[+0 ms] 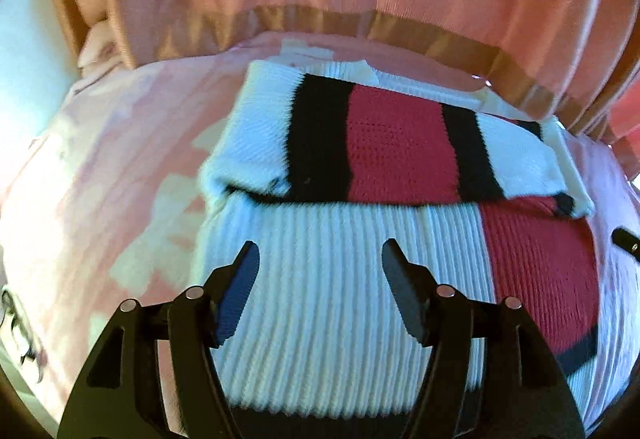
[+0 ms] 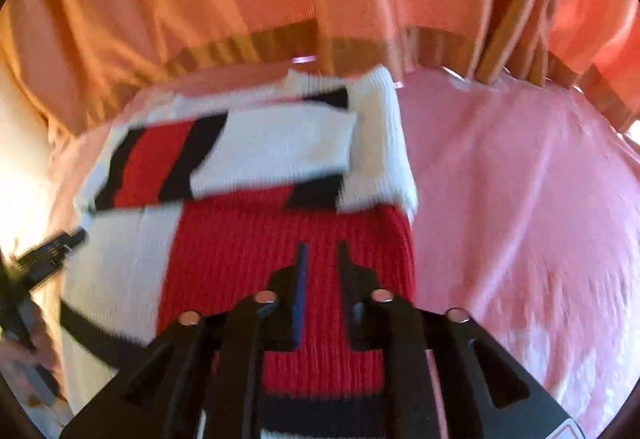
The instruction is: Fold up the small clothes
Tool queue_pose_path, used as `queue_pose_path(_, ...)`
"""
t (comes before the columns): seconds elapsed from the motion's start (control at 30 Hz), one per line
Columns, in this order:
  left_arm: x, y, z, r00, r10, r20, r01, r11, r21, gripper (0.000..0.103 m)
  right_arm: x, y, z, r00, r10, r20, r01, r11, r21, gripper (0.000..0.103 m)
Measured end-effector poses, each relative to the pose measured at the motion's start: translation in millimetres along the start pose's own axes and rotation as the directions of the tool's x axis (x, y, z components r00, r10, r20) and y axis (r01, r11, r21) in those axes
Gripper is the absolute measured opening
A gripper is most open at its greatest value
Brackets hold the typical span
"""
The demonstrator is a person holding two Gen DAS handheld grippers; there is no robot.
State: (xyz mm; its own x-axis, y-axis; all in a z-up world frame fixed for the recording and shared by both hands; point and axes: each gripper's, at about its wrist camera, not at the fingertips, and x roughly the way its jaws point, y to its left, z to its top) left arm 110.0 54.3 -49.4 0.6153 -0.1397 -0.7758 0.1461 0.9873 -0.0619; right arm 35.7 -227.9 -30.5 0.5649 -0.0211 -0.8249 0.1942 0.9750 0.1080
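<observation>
Both claws poised low over the sweater (image 1: 320, 279).
Your left claw (image 1: 318, 259) gaped wide; your right claw (image 2: 322, 259) was narrowed, gripping nothing.

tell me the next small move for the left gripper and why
Probably lower the open left gripper onto the sweater's near white edge and pinch it: the sleeves already lie folded across the top, and the lower half is still flat.
</observation>
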Motion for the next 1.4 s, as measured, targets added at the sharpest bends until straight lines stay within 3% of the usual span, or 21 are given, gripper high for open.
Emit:
queue_pose_path(0.1,-27.4,12.5,-32.4,1.000,0.001,0.029,-0.001,1.000,0.005,0.067,-14.9,-3.8,-34.7,1.000,-0.013,-0.003,0.013,1.000,0.001,0.033)
queue_pose_path(0.17,-39.8,16.0,-55.8,0.999,0.018,0.032,-0.019,1.000,0.023,0.069,-31.2,-13.4,-62.2,0.999,-0.044,0.021,0.044,0.999,0.011,0.054)
queue_pose_path(0.2,-46.1,16.9,-68.7,0.999,0.025,0.032,-0.026,0.999,0.034,0.070,-37.9,-18.0,-76.0,0.997,-0.065,0.031,0.064,0.998,0.016,0.059)
queue_pose_path(0.3,-66.0,22.2,-109.6,1.000,0.021,0.014,-0.022,1.000,0.020,0.077,-59.1,-23.5,-120.1,0.994,-0.101,0.040,0.100,0.994,0.042,0.064)
queue_pose_path(0.5,-85.0,42.1,-176.8,0.998,0.038,-0.052,-0.042,0.997,-0.072,0.079,-67.1,-23.7,-191.8,0.997,-0.064,-0.053,0.070,0.990,0.120,0.068)
queue_pose_path(0.57,-84.5,46.8,-191.2,0.996,0.025,-0.087,-0.034,0.994,-0.104,0.079,-66.7,-22.2,-202.5,0.997,-0.040,-0.073,0.049,0.990,0.136,0.068)
queue_pose_path(0.77,-89.5,43.8,-205.5,0.997,0.030,-0.070,-0.037,0.995,-0.092,0.085,-61.0,-11.7,-222.4,0.994,0.024,-0.106,-0.006,0.986,0.164,0.069)
queue_pose_path(0.87,-90.7,44.1,-207.2,0.999,0.007,-0.050,-0.012,0.995,-0.095,0.079,-58.8,-3.9,-222.2,0.995,0.000,-0.100,0.014,0.990,0.140,0.072)
queue_pose_path(0.9,-91.4,45.1,-206.5,0.999,0.005,-0.043,-0.010,0.995,-0.098,0.068,-57.9,-2.6,-221.6,0.995,-0.001,-0.098,0.014,0.990,0.137,0.072)
queue_pose_path(0.93,-92.0,46.7,-205.5,0.999,-0.004,-0.039,0.000,0.995,-0.100,0.057,-57.2,-1.3,-221.2,0.995,-0.006,-0.096,0.019,0.991,0.132,0.070)
queue_pose_path(0.97,-92.9,48.8,-205.1,0.999,-0.026,-0.035,0.022,0.994,-0.105,0.050,-56.6,-0.1,-220.2,0.996,-0.015,-0.090,0.026,0.992,0.123,0.062)
queue_pose_path(1.0,-93.1,51.4,-203.9,0.998,-0.049,-0.036,0.044,0.992,-0.119,0.035,-57.3,1.1,-219.7,0.996,-0.024,-0.083,0.034,0.993,0.115,0.040)
queue_pose_path(1.07,-92.6,56.5,-202.5,0.996,-0.076,-0.040,0.069,0.987,-0.145,0.017,-58.8,-0.8,-217.6,0.997,-0.002,-0.075,0.011,0.993,0.121,0.009)
queue_pose_path(1.1,-92.1,59.3,-201.6,0.992,-0.116,-0.050,0.107,0.981,-0.163,0.011,-61.4,-2.7,-216.7,0.998,0.016,-0.067,-0.007,0.991,0.134,0.008)
queue_pose_path(1.17,-95.1,60.3,-201.1,0.988,-0.146,-0.051,0.135,0.975,-0.178,0.009,-68.0,-5.8,-215.7,0.998,0.041,-0.052,-0.033,0.989,0.143,0.007)
queue_pose_path(1.4,-158.6,51.3,-204.9,0.986,-0.161,0.037,0.163,0.982,-0.093,0.007,-131.0,-7.1,-224.5,0.995,0.085,0.043,-0.091,0.985,0.145,0.006)
